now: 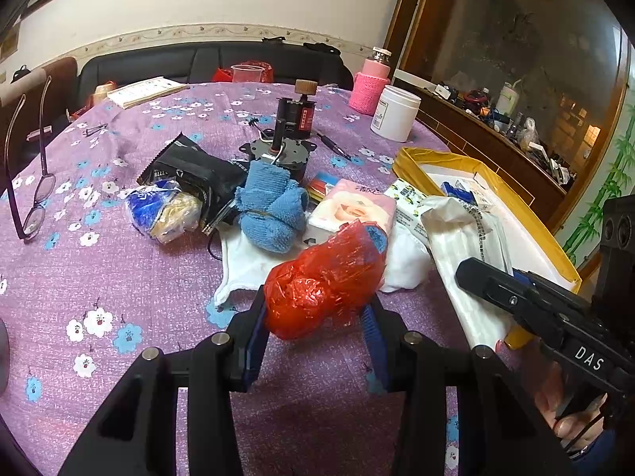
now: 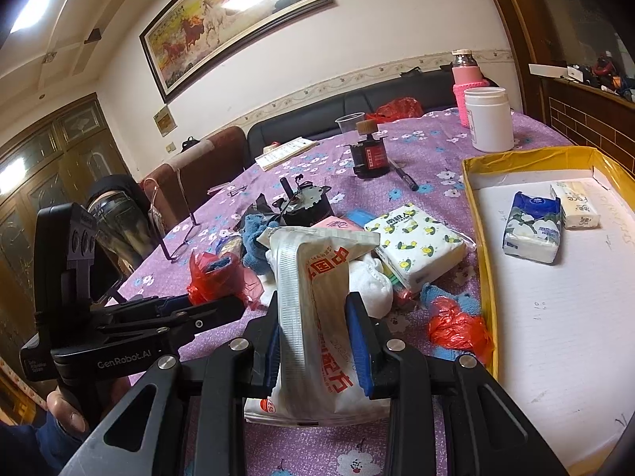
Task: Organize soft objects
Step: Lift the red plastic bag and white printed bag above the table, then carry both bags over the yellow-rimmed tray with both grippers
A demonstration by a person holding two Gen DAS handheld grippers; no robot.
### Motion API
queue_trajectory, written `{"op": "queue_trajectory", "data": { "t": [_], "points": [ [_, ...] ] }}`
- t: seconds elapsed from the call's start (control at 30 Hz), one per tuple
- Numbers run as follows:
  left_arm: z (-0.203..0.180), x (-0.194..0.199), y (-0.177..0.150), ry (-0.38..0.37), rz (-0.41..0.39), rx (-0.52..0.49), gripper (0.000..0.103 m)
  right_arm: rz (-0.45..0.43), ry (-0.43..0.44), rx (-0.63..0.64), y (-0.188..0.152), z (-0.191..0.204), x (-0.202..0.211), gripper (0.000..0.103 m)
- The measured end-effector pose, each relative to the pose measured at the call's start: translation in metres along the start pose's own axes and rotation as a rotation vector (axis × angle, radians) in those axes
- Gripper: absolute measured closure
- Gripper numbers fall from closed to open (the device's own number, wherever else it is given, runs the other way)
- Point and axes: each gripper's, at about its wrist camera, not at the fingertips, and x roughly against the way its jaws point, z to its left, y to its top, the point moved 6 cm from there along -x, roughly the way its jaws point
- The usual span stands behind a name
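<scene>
left wrist view: your left claw (image 1: 317,309) is clamped on a crumpled red plastic bag (image 1: 321,277), blue pads pressing both sides, bag lifted just above the purple flowered desk (image 1: 99,269). landmark = yellow-rimmed tray (image 1: 448,158) at the desk's right edge. bag sits left of the tray, w/ a white cloth (image 1: 246,265) just behind it & a blue towel bundle (image 1: 274,210) further back. pink tissue pack (image 1: 349,206) lies between towel & tray.

right wrist view: your right claw (image 2: 315,337) is gripping a white packet w/ red print (image 2: 317,297), held upright just left of the tray's near corner. inside the tray: a blue tissue pack (image 2: 532,226) & a cream one (image 2: 575,204), touching. a 2nd red bag (image 2: 460,327) lies on the desk against the tray's left wall.
</scene>
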Motion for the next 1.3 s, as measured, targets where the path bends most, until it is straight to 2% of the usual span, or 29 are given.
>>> {"op": "queue_trajectory", "data": {
  "t": [0.4,1.07,1.3],
  "points": [
    [-0.0015,0.0010,0.0006,0.000,-0.002,-0.003,0.060,-0.020,-0.034,-0.034,0.0011,-0.0091,0.0044,0.070],
    [-0.0044,0.0015,-0.0002,-0.007,-0.005,-0.010,0.060,-0.003,-0.012,-0.037,0.0022,-0.0074,-0.0016,0.070],
    [-0.0079,-0.0023,-0.0011,-0.025,0.017,-0.022,0.060,-0.003,-0.011,-0.048,0.0031,-0.0095,-0.0024,0.070]
  ]
}}
